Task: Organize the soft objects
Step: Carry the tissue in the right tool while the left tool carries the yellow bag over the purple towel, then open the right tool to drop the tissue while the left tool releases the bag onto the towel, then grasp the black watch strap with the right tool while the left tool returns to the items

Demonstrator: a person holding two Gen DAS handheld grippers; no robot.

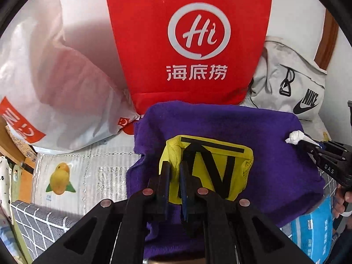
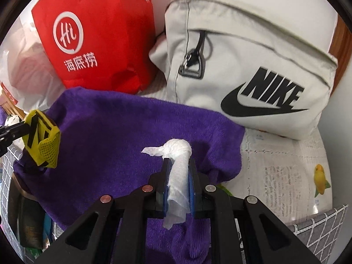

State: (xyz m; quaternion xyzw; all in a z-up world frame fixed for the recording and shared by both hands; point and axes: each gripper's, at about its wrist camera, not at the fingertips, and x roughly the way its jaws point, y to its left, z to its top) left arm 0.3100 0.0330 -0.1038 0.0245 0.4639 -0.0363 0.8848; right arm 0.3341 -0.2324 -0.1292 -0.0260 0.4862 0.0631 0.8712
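My left gripper (image 1: 175, 167) is shut on a yellow mesh pouch with black straps (image 1: 211, 167) and holds it above a purple towel (image 1: 264, 136). The pouch also shows at the left of the right wrist view (image 2: 43, 140). My right gripper (image 2: 178, 165) is shut on a twisted white tissue (image 2: 177, 154) over the same towel (image 2: 110, 132). In the left wrist view the tissue (image 1: 296, 137) and right gripper (image 1: 316, 147) sit at the towel's right edge.
A red Hi-logo tote bag (image 1: 187, 39) stands behind the towel, a white plastic bag (image 1: 55, 83) to its left and a grey Nike bag (image 2: 253, 70) to its right. A blue tissue pack (image 1: 312, 226) and a checked grey cloth (image 1: 39, 224) lie near the front.
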